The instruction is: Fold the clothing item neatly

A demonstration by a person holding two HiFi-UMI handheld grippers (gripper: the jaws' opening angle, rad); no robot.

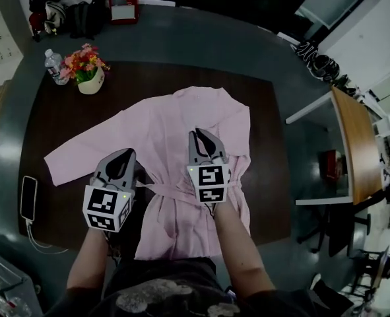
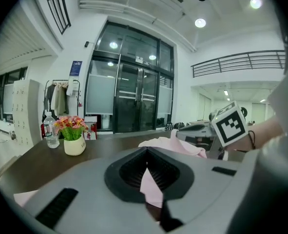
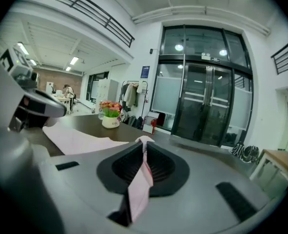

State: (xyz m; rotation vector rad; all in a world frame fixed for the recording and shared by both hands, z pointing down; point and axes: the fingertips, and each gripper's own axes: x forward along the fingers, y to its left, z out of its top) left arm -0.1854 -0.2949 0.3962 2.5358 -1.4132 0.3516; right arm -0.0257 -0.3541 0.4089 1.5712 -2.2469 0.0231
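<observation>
The pink robe [image 1: 175,131] lies spread, collar away from the person, on the dark brown table [image 1: 63,117], with its hem at the near edge. The robe's left sleeve [image 1: 69,154] runs out toward the table's left edge and ends near a phone [image 1: 28,198], apart from it; a white cable [image 1: 39,240] leaves the phone over the near edge. The robe's right side lies near the right table edge, with a narrow bare strip between. The widest bare surface is at the left and far left, bounded by a flower pot [image 1: 89,78] and a water bottle [image 1: 53,66] at the far-left corner. Grey floor [image 1: 181,38] surrounds the table, and a wooden desk [image 1: 353,144] stands well apart to the right. The left gripper [image 1: 129,154] is over the waist area at the robe's left edge, jaws pressed together on a flap of pink cloth. The right gripper [image 1: 198,136] is over the robe's middle, jaws pinching a thin fold of the same fabric. Each marker cube [image 1: 106,208] carries black-and-white square patterns only. The lettering on the pot and a blue door sign [image 2: 76,68] are too small to read.
</observation>
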